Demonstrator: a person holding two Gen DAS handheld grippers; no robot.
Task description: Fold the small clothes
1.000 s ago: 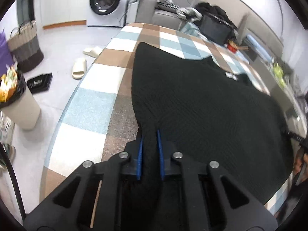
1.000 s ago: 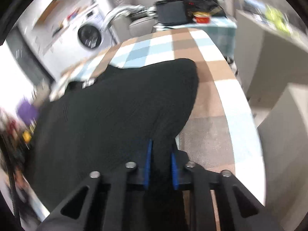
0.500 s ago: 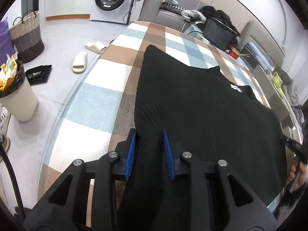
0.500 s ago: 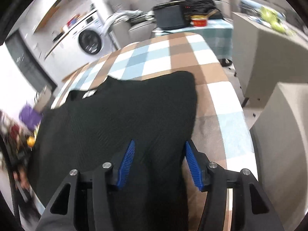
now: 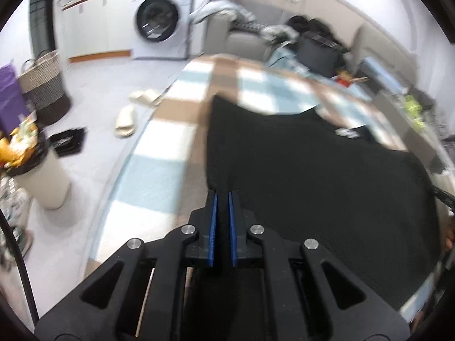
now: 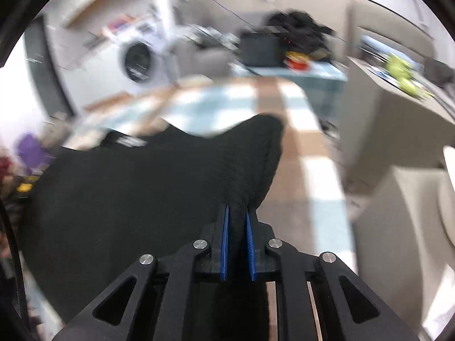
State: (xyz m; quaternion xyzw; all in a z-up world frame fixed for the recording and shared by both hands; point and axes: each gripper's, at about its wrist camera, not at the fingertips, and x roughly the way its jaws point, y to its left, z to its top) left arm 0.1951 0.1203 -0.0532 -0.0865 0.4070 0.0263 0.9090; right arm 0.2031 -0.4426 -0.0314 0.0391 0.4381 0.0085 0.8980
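Note:
A black knitted garment (image 5: 312, 164) lies spread on a table with a blue, white and brown checked cloth (image 5: 159, 170). My left gripper (image 5: 222, 199) is shut on the garment's near left edge. My right gripper (image 6: 237, 213) is shut on the garment's (image 6: 159, 176) near right edge, beside the bare checked cloth (image 6: 310, 176). A white label shows near the collar at the far side (image 5: 348, 133). Both views are blurred by motion.
On the floor to the left stand a bin (image 5: 37, 170), a woven basket (image 5: 45, 91) and slippers (image 5: 126, 119). A washing machine (image 5: 159, 25) stands at the back. A sofa with clothes and a black box (image 5: 318, 51) stands beyond the table. A beige counter (image 6: 392, 130) stands at the right.
Both grippers were shut on the garment a second ago, opened half a second ago, and are now shut on its near edge again. Both views have swung and blurred.

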